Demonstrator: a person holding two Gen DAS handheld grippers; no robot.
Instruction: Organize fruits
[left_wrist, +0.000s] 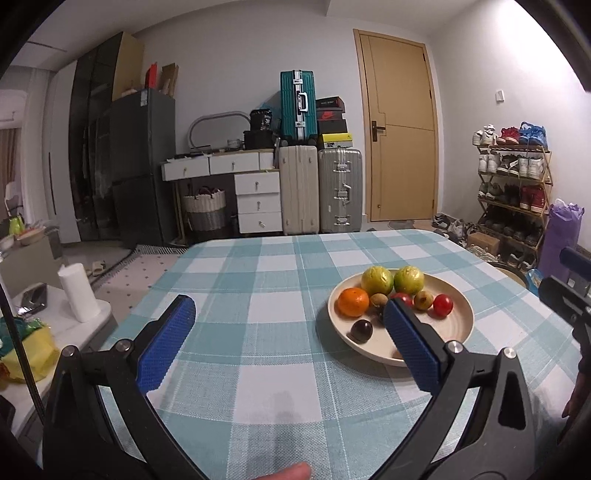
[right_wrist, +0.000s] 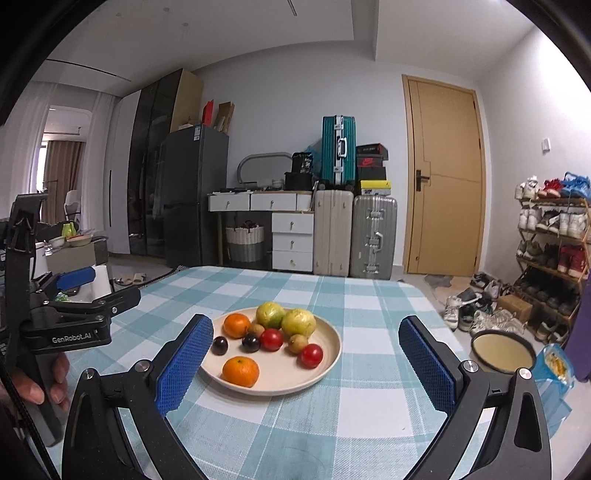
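Note:
A cream plate (right_wrist: 325, 369) on the checked tablecloth holds the fruit. On it are two oranges (right_wrist: 240, 371), two yellow-green fruits (right_wrist: 299, 322), two red tomatoes (right_wrist: 311, 355), two dark plums (right_wrist: 220, 345) and small brown fruits (right_wrist: 297, 342). My right gripper (right_wrist: 304, 324) hovers open in front of the plate, which sits slightly left of its centre. My left gripper (left_wrist: 288, 306) is open over bare cloth to the left of the plate (left_wrist: 454, 328). Its right pad (left_wrist: 410, 343) hides part of the plate. The orange (left_wrist: 352, 302) and a plum (left_wrist: 361, 330) show beside that pad.
The table (left_wrist: 258, 266) has teal-and-white cloth. A hand (right_wrist: 55, 369) holds the left gripper (right_wrist: 114, 286) at the left edge. A paper towel roll (left_wrist: 77, 291) stands on a side table to the left. A round pan (right_wrist: 502, 350) and shoes lie on the floor to the right.

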